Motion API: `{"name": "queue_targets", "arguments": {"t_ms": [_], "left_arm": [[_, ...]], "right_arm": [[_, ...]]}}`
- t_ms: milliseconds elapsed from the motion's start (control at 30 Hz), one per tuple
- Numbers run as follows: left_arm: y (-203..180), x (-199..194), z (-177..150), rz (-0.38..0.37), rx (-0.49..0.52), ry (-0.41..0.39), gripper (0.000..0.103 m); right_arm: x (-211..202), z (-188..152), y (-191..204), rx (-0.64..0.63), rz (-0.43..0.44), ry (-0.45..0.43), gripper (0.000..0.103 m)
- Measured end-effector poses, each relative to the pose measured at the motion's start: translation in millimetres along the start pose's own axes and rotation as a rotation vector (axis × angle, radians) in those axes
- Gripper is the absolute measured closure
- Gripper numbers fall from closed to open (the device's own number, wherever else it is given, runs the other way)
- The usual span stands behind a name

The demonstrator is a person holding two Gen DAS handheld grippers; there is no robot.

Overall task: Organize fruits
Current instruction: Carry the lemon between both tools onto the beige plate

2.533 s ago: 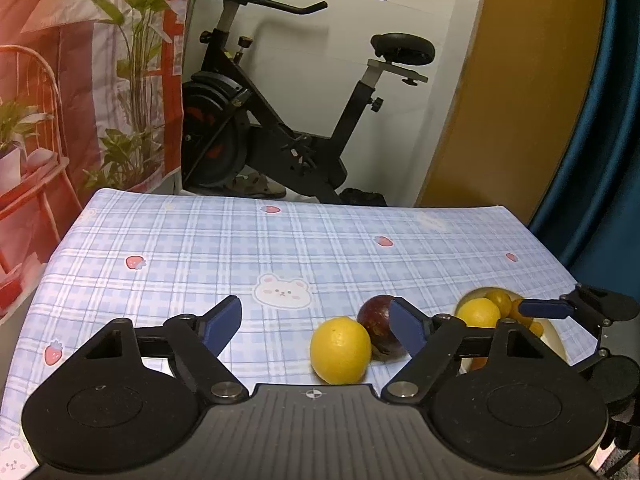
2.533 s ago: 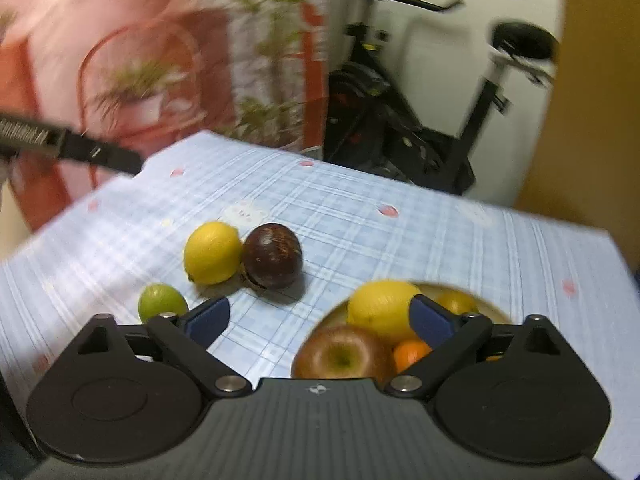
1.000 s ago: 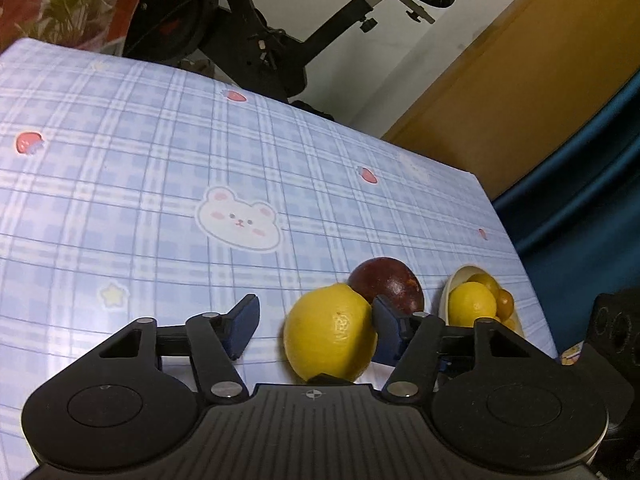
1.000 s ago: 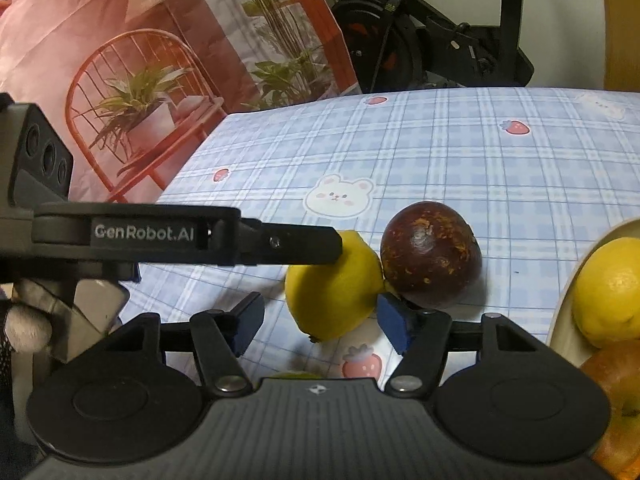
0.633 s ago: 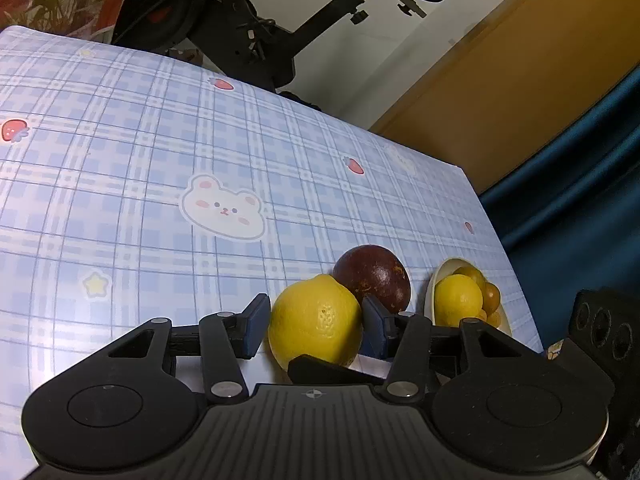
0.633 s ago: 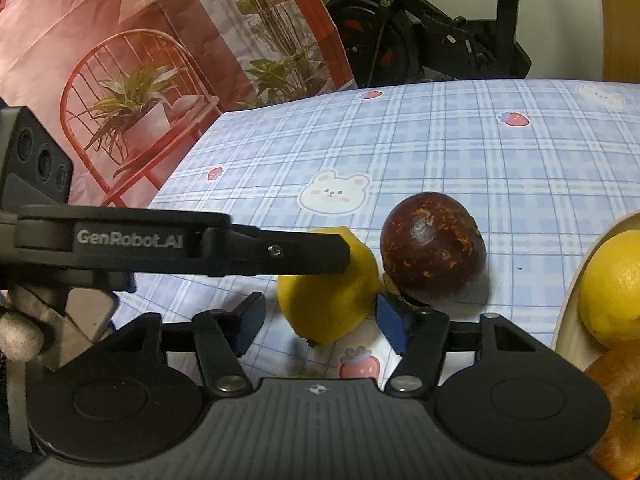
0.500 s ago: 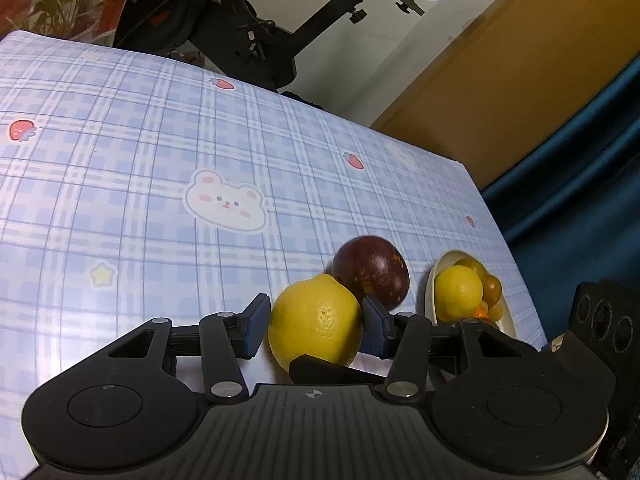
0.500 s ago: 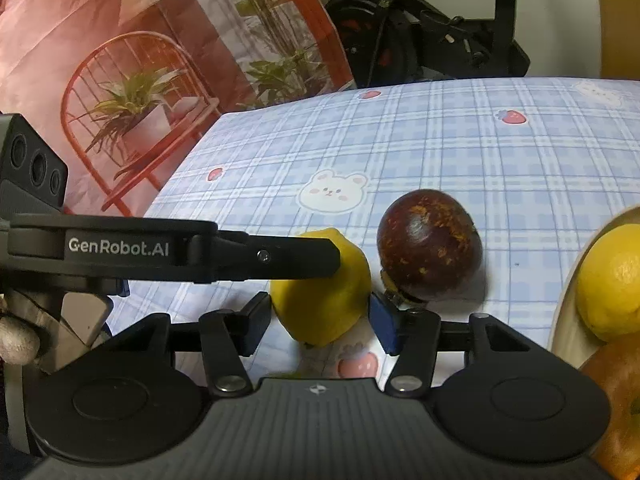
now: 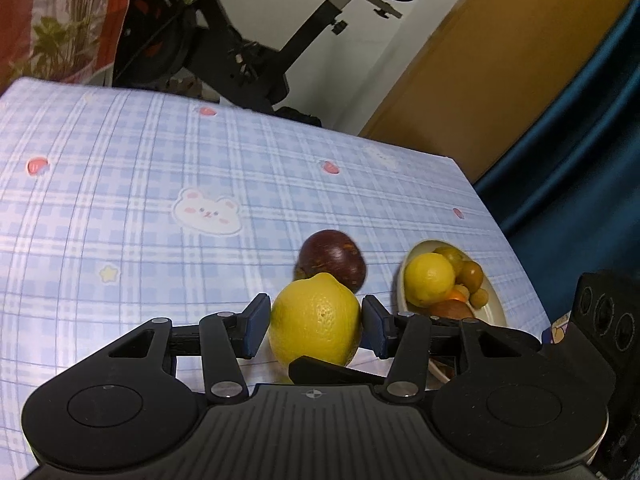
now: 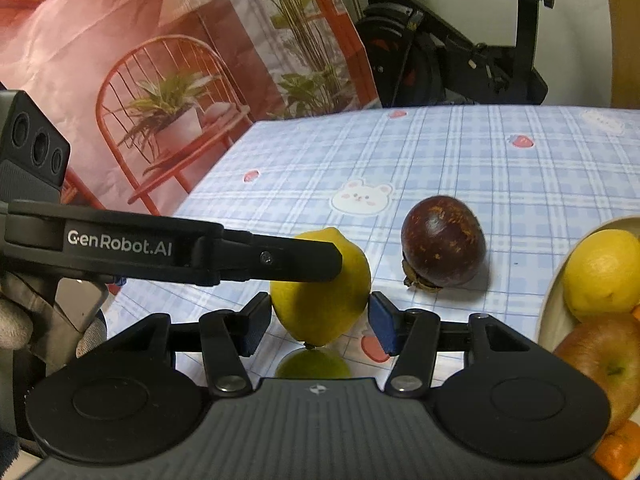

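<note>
I am gripping the lemon [image 9: 315, 318] with both claws: the left gripper [image 9: 315, 322] and the right gripper [image 10: 316, 322] are each clenching it between their blue pads. The dark purple fruit [image 10: 442, 240] is lying just beyond, the fruit bowl [image 9: 496, 300] to my right.

Dimpled, slightly glossy lemon [image 9: 314, 320]; tablecloth [image 9: 160, 168] seemingly smooth plastic.

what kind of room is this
Probably a room in a home: an exercise bike behind a table with a bear-print cloth, a bowl of fruit on it, a blue curtain beside.
</note>
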State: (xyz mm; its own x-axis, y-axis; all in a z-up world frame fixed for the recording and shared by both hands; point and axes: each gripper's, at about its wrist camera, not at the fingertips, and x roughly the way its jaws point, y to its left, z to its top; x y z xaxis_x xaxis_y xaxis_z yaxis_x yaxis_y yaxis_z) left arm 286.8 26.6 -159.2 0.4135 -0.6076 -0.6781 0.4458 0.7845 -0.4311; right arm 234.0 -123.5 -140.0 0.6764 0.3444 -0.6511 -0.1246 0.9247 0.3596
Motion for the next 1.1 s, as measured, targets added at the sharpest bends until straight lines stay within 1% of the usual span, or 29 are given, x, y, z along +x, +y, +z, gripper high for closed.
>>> {"name": "queue_targets", "arguments": {"t_ms": [167, 333, 533, 767, 933, 1100], "left_arm": [[-29.5, -0.4, 4.1, -0.001, 0.052, 0.006, 0.050], [-70.6, 10.7, 9.2, -0.012, 0.121, 0.022, 0.050], [-127.5, 38.0, 11.1, -0.039, 0.212, 0.059, 0.050], [-179.9, 78.6, 0.2, -0.064, 0.286, 0.092, 0.050], [-199.2, 110.1, -4.0, -0.053, 0.310, 0.148, 0.049], [-201.9, 128.2, -6.9, -0.038, 0.316, 0.177, 0.049]], "right_arm": [[-24.7, -1.4, -8.9, 0.024, 0.004, -0.048, 0.047], [-57.1, -7.8, -32.1, 0.071, -0.011, -0.100, 0.047], [-100.4, -19.7, -71.2, 0.141, -0.050, -0.170, 0.047], [-140.7, -40.8, -124.2, 0.241, -0.095, -0.219, 0.047], [-149.3, -49.7, -153.9, 0.318, -0.119, -0.223, 0.047], [-147.7, -57.4, -173.7, 0.376, -0.115, -0.221, 0.047]]}}
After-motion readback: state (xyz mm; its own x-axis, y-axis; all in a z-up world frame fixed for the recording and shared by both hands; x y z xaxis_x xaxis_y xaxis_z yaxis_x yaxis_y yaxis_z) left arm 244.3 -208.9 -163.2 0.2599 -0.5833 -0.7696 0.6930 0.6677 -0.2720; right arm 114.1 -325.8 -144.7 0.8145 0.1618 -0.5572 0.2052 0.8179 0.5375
